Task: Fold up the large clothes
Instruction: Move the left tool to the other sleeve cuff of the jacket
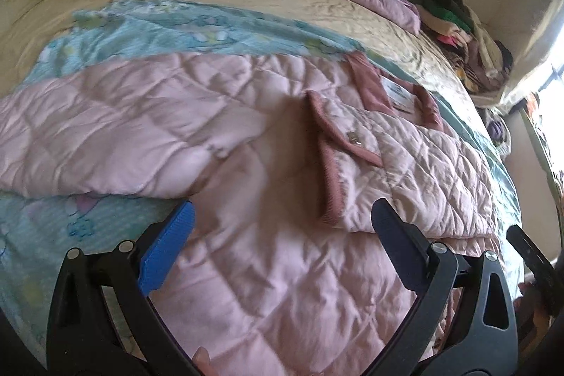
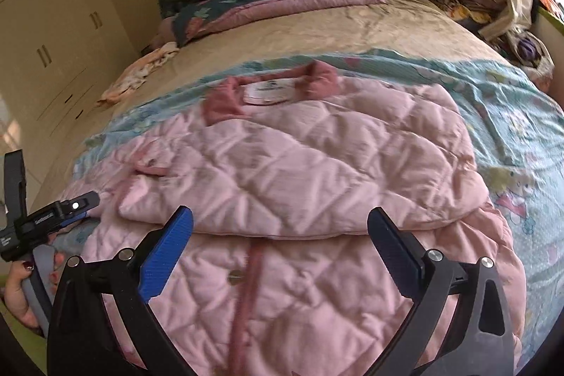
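We are viewing a pink quilted jacket (image 1: 246, 147) lying across a blue patterned sheet (image 1: 158, 30), collar pointing toward two o'clock; the left gripper (image 1: 282, 221) is hovering above it, fingers spread, gripping nothing.

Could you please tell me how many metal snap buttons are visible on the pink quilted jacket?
2. One snap button sits beside the front placket near the hem; another snap button lies on the folded flap's ribbed trim. More may be hidden under folds.

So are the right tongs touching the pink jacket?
Cannot tell. In the right wrist view the right tongs stand wide open over the pink jacket, gripping nothing, but neither view shows a gap or contact plainly.
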